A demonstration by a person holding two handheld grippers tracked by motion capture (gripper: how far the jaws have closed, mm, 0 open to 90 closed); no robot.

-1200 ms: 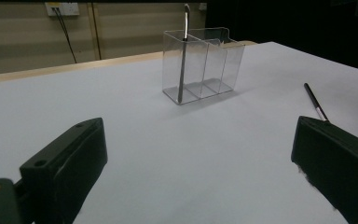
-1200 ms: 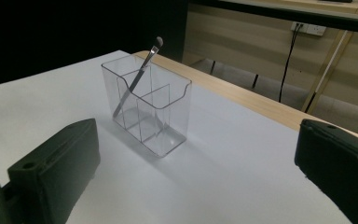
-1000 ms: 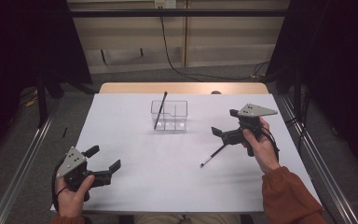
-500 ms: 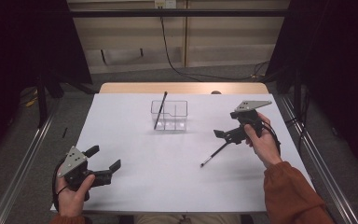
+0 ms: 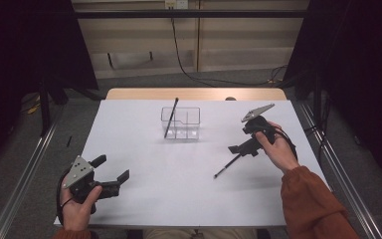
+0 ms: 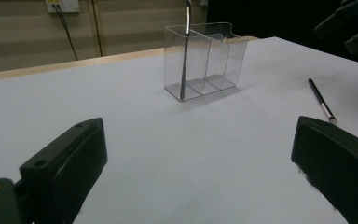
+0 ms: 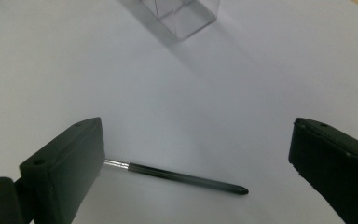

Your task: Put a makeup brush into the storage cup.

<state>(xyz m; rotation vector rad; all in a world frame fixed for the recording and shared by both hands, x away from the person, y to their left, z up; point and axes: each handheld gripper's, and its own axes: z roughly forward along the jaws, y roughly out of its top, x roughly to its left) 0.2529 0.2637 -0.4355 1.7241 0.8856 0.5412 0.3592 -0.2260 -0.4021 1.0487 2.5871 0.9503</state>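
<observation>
Both tongs gape, holding nothing: the right tongs (image 7: 196,172) hover over a pen (image 7: 177,176) lying on the desk (image 5: 144,149); the left tongs (image 5: 115,173) sit apart.

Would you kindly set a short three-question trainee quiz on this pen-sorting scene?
1. True or false: the right claw is shut on the pen lying on the table.
2. Which does the clear organizer hold? A) one upright pen B) two pens C) nothing
3. Fill in: the left claw is ____ (open/shut).

Key: 1 false, its jaws are apart above that pen; 2 A; 3 open.
</observation>
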